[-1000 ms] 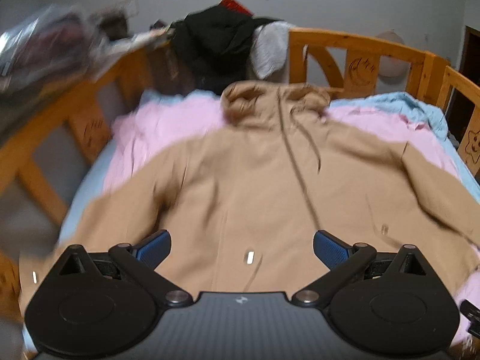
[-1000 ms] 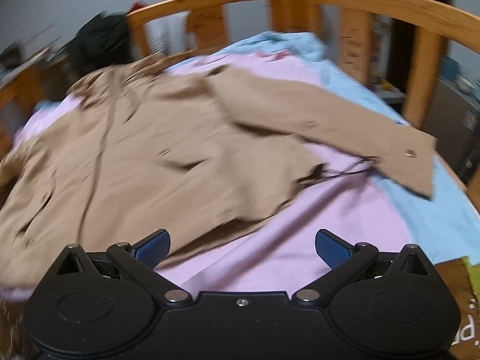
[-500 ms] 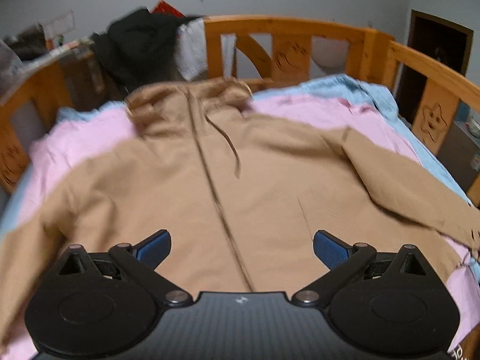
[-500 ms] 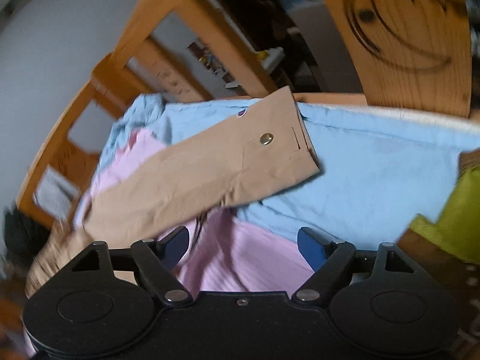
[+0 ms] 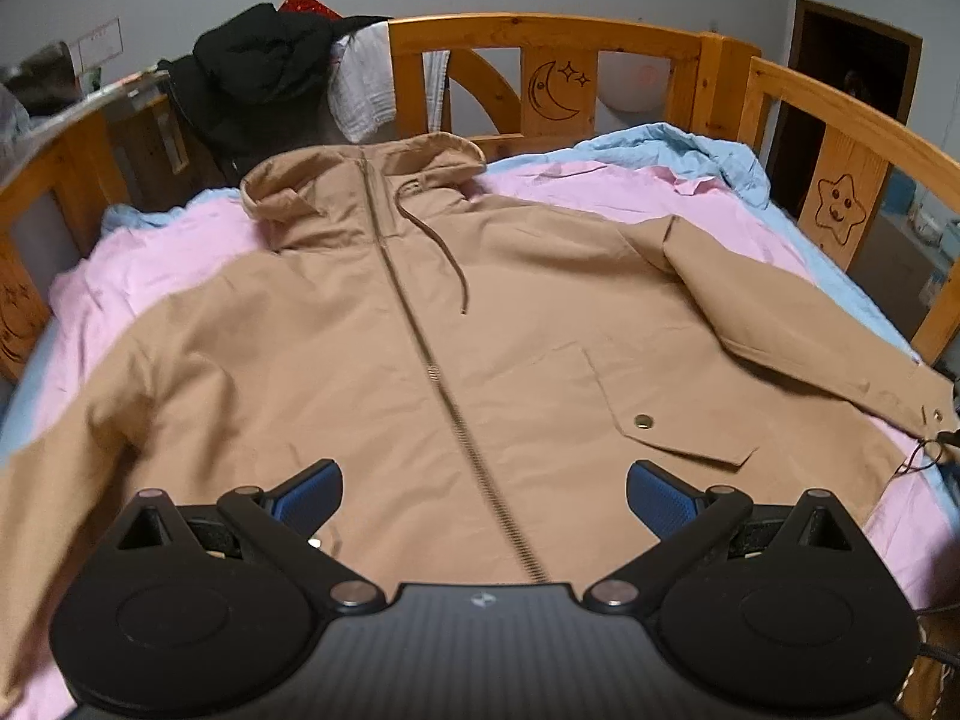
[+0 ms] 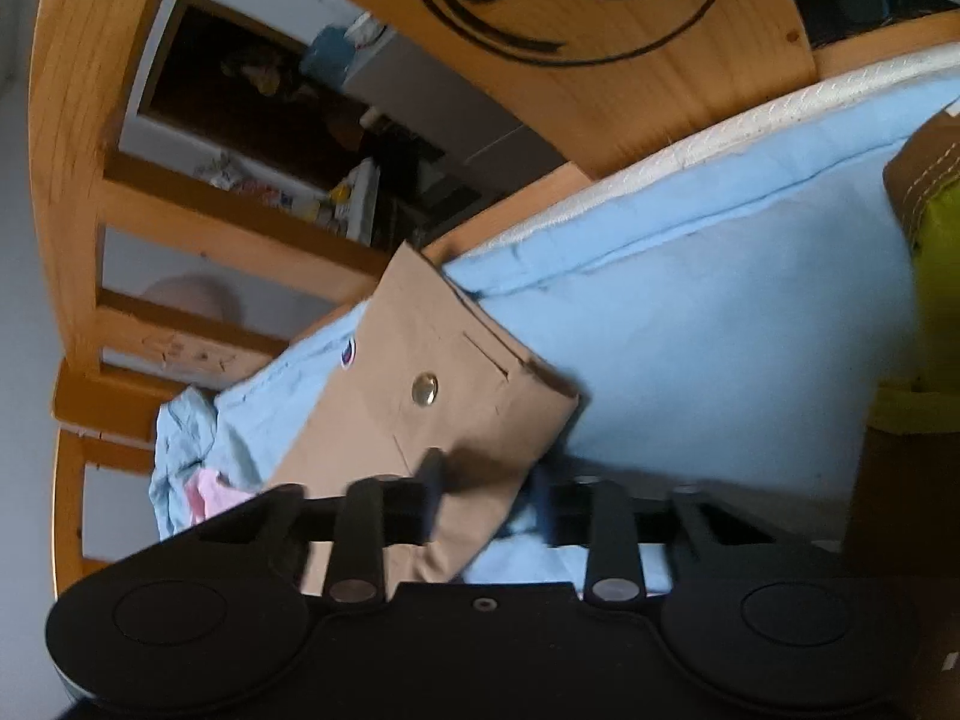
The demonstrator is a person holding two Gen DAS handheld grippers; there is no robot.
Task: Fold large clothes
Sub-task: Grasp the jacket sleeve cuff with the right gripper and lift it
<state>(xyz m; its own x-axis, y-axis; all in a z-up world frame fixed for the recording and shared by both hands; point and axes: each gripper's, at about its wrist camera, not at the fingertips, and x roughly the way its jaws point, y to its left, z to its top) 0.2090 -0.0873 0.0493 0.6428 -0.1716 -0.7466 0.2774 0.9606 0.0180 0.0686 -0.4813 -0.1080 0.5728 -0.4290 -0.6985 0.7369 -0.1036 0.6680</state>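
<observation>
A tan hooded jacket lies spread face up on the bed, zipper closed, hood toward the headboard and sleeves out to both sides. My left gripper is open and empty, hovering over the jacket's lower front near the zipper. In the right wrist view the jacket's right sleeve cuff, with a metal snap, lies on the blue sheet. My right gripper has its fingers drawn close together around the cuff's end; the image is blurred there.
The bed has a pink sheet over a blue one and a wooden rail with moon and star carvings. Black and white clothes hang on the headboard. A yellow-green bag sits by the right gripper.
My left gripper has steadied over the jacket's centre. My right gripper has swung to the sleeve cuff, moved onto it, and its fingers have closed in from wide open.
</observation>
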